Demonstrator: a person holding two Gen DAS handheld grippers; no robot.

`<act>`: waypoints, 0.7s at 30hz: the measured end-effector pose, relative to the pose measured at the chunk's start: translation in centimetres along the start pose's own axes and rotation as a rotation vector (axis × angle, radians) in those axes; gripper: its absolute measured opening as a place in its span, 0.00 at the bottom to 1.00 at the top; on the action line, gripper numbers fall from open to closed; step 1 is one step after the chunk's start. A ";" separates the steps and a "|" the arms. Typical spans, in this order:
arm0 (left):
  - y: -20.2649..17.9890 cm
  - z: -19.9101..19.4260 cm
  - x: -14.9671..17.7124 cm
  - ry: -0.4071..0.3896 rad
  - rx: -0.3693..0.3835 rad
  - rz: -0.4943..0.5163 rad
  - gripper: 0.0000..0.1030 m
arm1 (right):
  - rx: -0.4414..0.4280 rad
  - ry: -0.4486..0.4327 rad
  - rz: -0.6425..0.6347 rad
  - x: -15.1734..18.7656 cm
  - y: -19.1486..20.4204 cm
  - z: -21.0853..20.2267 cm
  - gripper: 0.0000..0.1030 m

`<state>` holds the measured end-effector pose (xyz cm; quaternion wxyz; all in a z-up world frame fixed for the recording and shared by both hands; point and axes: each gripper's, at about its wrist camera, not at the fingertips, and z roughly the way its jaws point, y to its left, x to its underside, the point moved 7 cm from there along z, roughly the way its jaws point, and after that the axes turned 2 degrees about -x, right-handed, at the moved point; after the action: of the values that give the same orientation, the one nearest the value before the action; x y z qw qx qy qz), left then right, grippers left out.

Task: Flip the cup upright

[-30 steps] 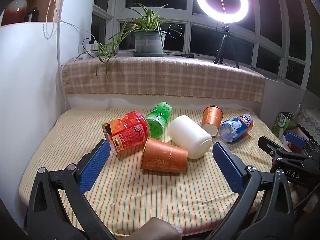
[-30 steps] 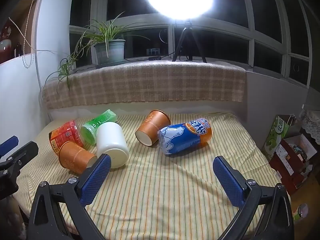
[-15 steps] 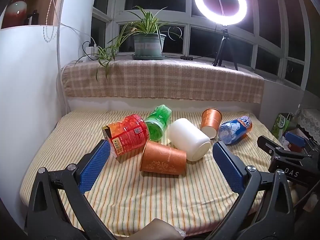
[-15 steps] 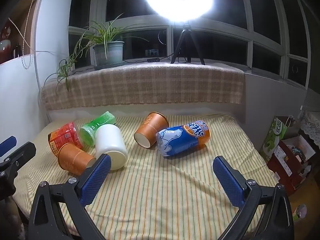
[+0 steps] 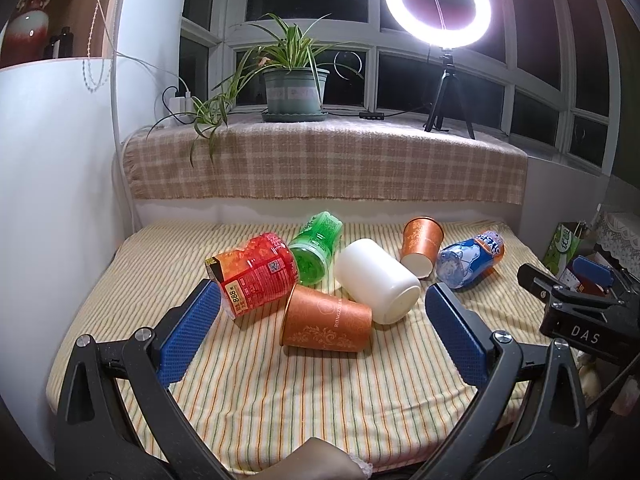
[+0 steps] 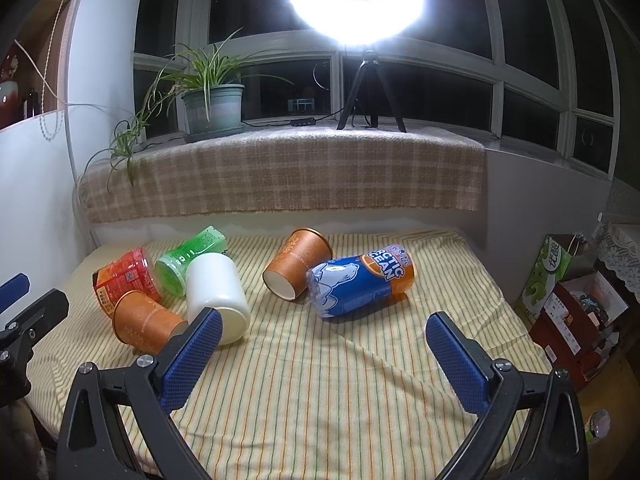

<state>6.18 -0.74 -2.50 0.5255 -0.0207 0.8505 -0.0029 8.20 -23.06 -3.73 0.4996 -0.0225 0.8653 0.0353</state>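
Several cups lie on their sides on a striped cloth table (image 5: 304, 400): a red printed cup (image 5: 254, 274), a green cup (image 5: 316, 246), a white cup (image 5: 376, 280), a near orange paper cup (image 5: 326, 324), a far orange paper cup (image 5: 420, 246) and a blue Arctic Ocean cup (image 5: 468, 258). My left gripper (image 5: 324, 332) is open and empty, just short of the near orange cup. My right gripper (image 6: 324, 356) is open and empty, short of the blue cup (image 6: 360, 284) and far orange cup (image 6: 296, 262). The white cup (image 6: 216, 296) lies by its left finger.
A checked cloth covers the sill (image 5: 320, 168) behind the table, with a potted plant (image 5: 294, 88) and a ring light on a tripod (image 5: 438, 4). A white wall (image 5: 52, 180) stands at the left. Boxes and cartons (image 6: 568, 288) sit on the floor at the right.
Both grippers have tilted up and eased back slightly, so the cups sit a little lower and smaller in view. Both stay open. No cup has moved.
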 end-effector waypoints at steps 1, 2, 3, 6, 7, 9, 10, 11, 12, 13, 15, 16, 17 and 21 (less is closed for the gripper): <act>0.0 0.0 0.0 0.000 -0.001 0.002 1.00 | 0.000 0.000 0.003 -0.1 -0.1 0.0 1.00; 0.0 -0.1 -0.3 0.001 -0.001 0.004 1.00 | -0.001 0.000 0.005 -0.3 -0.1 -0.1 1.00; 0.0 -0.1 -0.3 0.001 -0.001 0.006 1.00 | -0.001 -0.001 0.006 -0.4 -0.2 -0.1 1.00; 0.0 -0.3 -0.8 0.002 -0.002 0.015 1.00 | -0.002 -0.003 0.009 -0.7 -0.2 -0.2 1.00; 0.0 -0.3 -0.9 0.004 -0.003 0.018 1.00 | -0.002 -0.003 0.011 -0.8 -0.3 -0.3 1.00; -0.1 -0.4 -1.0 0.005 -0.003 0.019 1.00 | -0.002 0.001 0.016 -0.9 -0.3 -0.2 1.00; 0.0 -0.5 -1.1 0.006 -0.002 0.020 1.00 | -0.002 0.002 0.018 -1.0 -0.3 -0.2 1.00; -0.1 -0.4 -1.0 0.005 -0.005 0.017 1.00 | -0.002 0.003 0.020 -1.0 -0.3 -0.2 1.00; -0.1 -0.4 -1.0 0.005 -0.004 0.016 1.00 | 0.000 0.003 0.020 -1.1 -0.3 -0.2 1.00; -0.1 -0.5 -1.1 0.007 -0.004 0.015 1.00 | 0.001 0.004 0.019 -1.2 -0.3 -0.2 1.00; -0.2 -0.5 -1.0 0.006 -0.005 0.019 1.00 | 0.001 0.005 0.018 -1.2 -0.3 -0.2 1.00; -0.2 -0.4 -0.9 0.005 -0.005 0.021 1.00 | 0.001 0.005 0.019 -1.2 -0.3 -0.2 1.00; -0.2 -0.4 -0.9 0.005 -0.005 0.022 1.00 | 0.002 0.005 0.019 -1.2 -0.3 -0.2 1.00; -0.3 -0.4 -1.1 0.014 0.003 0.027 1.00 | 0.004 0.015 0.028 -1.1 -0.3 0.1 1.00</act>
<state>6.32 -1.00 -1.31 0.5196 -0.0085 0.8543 0.0028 8.85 -23.32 -2.82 0.4924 -0.0095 0.8694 0.0405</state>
